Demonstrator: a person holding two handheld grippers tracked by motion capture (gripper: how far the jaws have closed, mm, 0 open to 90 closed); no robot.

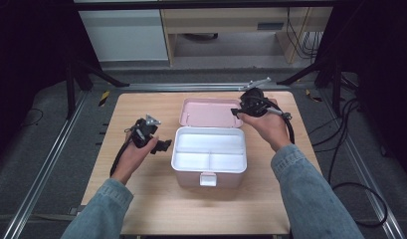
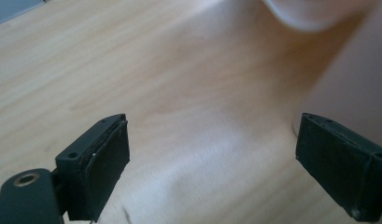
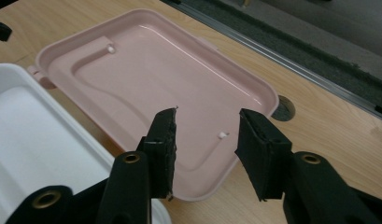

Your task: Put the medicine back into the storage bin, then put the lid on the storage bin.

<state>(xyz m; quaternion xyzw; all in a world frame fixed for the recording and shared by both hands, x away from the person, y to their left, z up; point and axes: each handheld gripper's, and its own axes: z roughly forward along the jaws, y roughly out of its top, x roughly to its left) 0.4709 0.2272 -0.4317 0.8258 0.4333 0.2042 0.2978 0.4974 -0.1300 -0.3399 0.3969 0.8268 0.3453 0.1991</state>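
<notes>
Item one, at the left of the high view: we hold the left gripper (image 1: 163, 145) low over the wooden table (image 1: 141, 199), just beside the left wall of the box. In the left gripper view its two black jaws stand wide apart with bare wood between them and nothing gripped; the blurred pale wall of the box sits at the right edge of that view.

Item two, at the middle of the table: the pink box (image 1: 209, 178), lid off its top and thrown back. Its white inner tray (image 1: 209, 149) is divided into one long compartment at the far side and two smaller ones at the near side. A pale latch tab shows on the front wall.

Item three, behind the box: the pink lid (image 1: 206, 113) lying flat on the table, inside face up, joined to the back edge of the box.

Item four, at the right: we hold the right gripper (image 3: 205, 149) above the right far corner of the lid. Its jaws are parted to a moderate gap, over the lid's inner face, gripping nothing.
</notes>
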